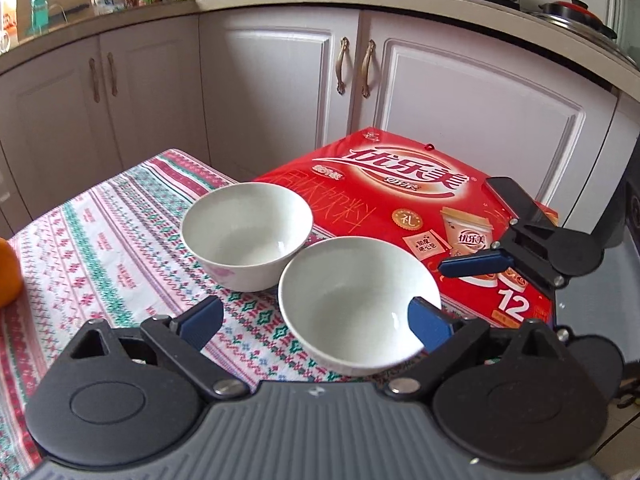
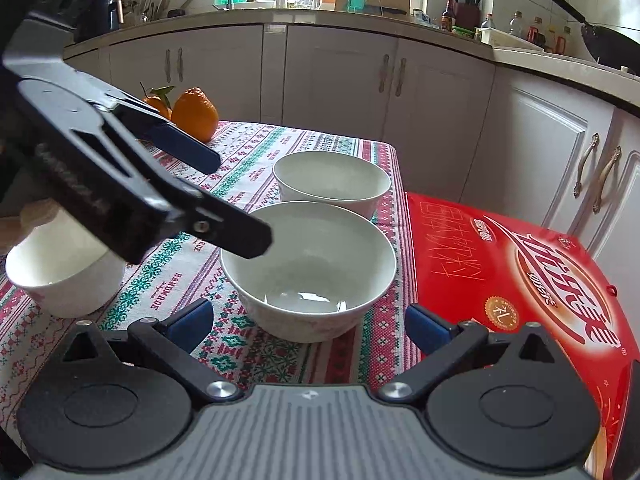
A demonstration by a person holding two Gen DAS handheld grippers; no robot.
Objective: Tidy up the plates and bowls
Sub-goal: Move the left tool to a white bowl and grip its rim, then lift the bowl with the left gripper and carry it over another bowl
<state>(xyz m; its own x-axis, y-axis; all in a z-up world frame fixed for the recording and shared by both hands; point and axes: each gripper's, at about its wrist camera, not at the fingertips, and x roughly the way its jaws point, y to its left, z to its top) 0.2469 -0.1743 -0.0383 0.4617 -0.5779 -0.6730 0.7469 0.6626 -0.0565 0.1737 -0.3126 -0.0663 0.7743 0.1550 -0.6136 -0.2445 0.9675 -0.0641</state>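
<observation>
Three white bowls stand on the patterned tablecloth (image 2: pixel 248 148). The near bowl (image 1: pixel 358 304) (image 2: pixel 310 270) sits at the table's right edge, and a far bowl (image 1: pixel 246 234) (image 2: pixel 332 182) stands just behind it. A third bowl (image 2: pixel 64 276) sits at the left in the right wrist view, partly hidden. My left gripper (image 1: pixel 316 324) is open, its right pad at the near bowl's rim; it also shows in the right wrist view (image 2: pixel 236 200) above the bowl. My right gripper (image 2: pixel 310 326) is open just in front of the near bowl and appears in the left wrist view (image 1: pixel 476 264).
A red drink carton (image 1: pixel 416 208) (image 2: pixel 520 276) lies flat against the table's right edge. Two oranges (image 2: pixel 196 114) sit at the far left corner of the table. White kitchen cabinets (image 1: pixel 280 92) and a cluttered counter (image 2: pixel 360 24) run behind.
</observation>
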